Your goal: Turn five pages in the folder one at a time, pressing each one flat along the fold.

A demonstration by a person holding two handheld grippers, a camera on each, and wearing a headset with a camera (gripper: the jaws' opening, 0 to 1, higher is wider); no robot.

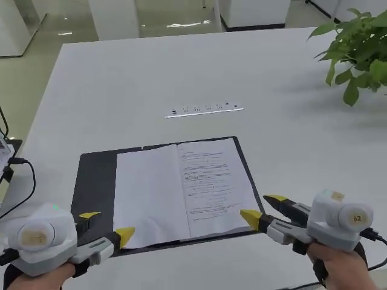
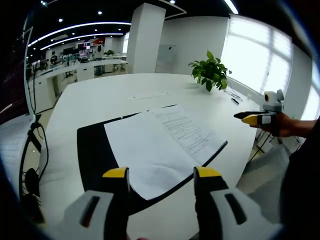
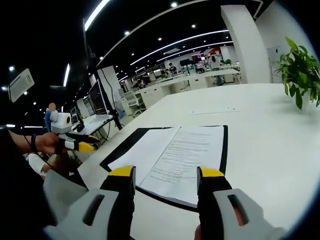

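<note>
Round sticker on my right gripper (image 1: 262,207) looks like "62". Printed page (image 1: 213,184): text too small to read.

Left gripper (image 1: 107,225): white-grey housing, grey and black jaws, yellow tips, round tan sticker at the rear.
Right gripper (image 1: 263,208): same housing and yellow tips; its tan sticker carries digits too small to read.
Cable (image 1: 373,237): black, at the right gripper's rear.
Clothing (image 2: 302,185): dark.

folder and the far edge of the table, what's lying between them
A flat white socket strip lies there, set into the table just beyond the open folder. The head view shows it best, and the left gripper view shows it faintly.
</note>
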